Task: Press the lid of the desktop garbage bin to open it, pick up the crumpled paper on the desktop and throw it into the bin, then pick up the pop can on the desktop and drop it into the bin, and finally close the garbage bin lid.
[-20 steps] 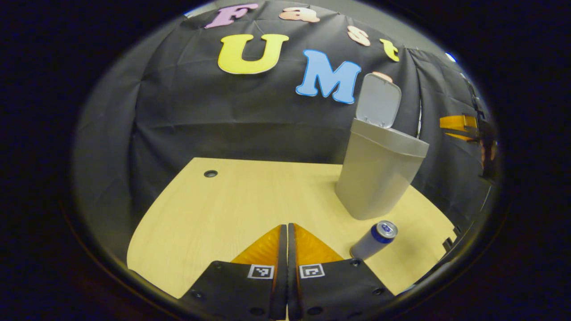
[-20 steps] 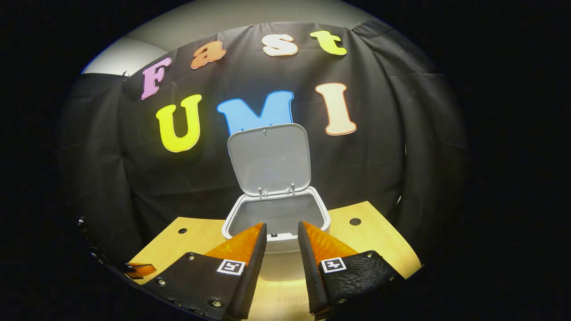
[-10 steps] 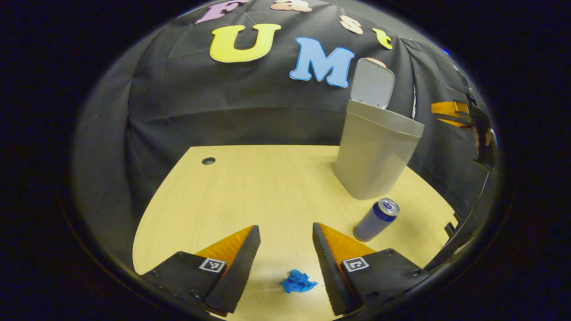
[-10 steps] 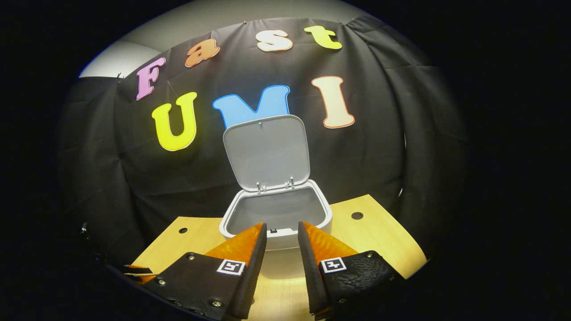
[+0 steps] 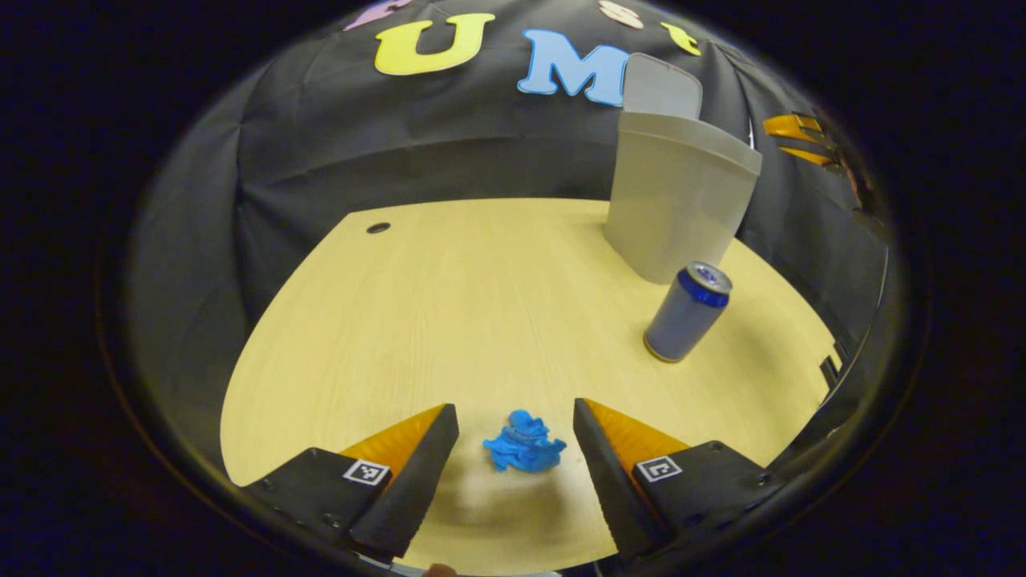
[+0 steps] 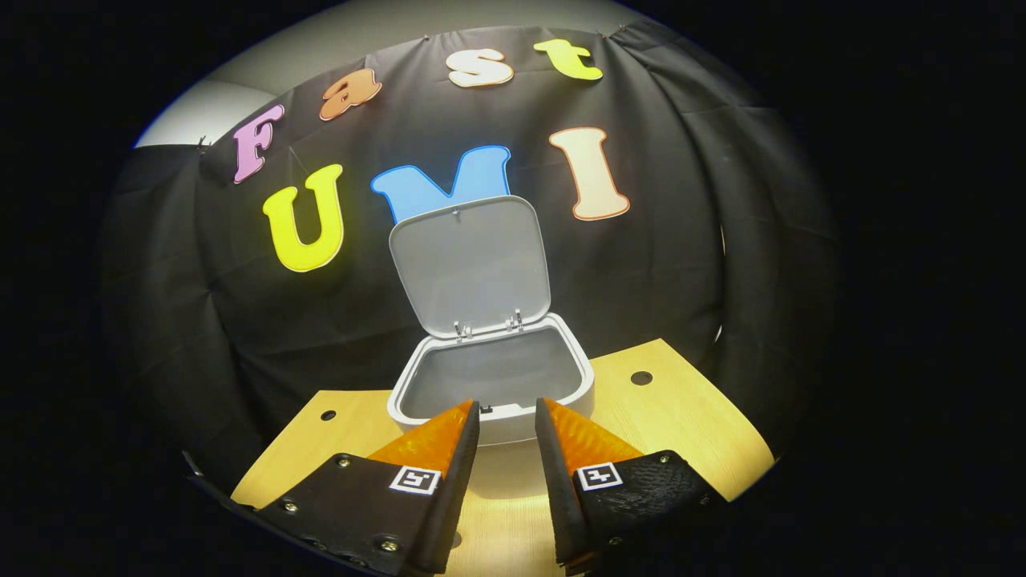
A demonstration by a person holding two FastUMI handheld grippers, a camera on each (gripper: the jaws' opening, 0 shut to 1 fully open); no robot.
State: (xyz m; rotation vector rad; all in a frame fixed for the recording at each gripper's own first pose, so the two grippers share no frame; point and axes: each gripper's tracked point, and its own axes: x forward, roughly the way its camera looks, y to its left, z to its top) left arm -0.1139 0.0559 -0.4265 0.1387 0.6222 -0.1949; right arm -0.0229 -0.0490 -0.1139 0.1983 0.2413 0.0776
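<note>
Left gripper (image 5: pixel 513 425) hangs open, straddling our crumpled blue paper ball (image 5: pixel 523 443); next we judge: close, carry binward.

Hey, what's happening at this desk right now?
A person is clearing a desk with two handheld grippers. The bin stands with its lid up. The left gripper is open around the crumpled blue paper, not yet gripping it. The pop can stands upright beside the bin. The right gripper hovers, open, at the bin's mouth.

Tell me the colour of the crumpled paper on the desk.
Bright blue; the crumpled paper shows best in the left gripper view.
</note>
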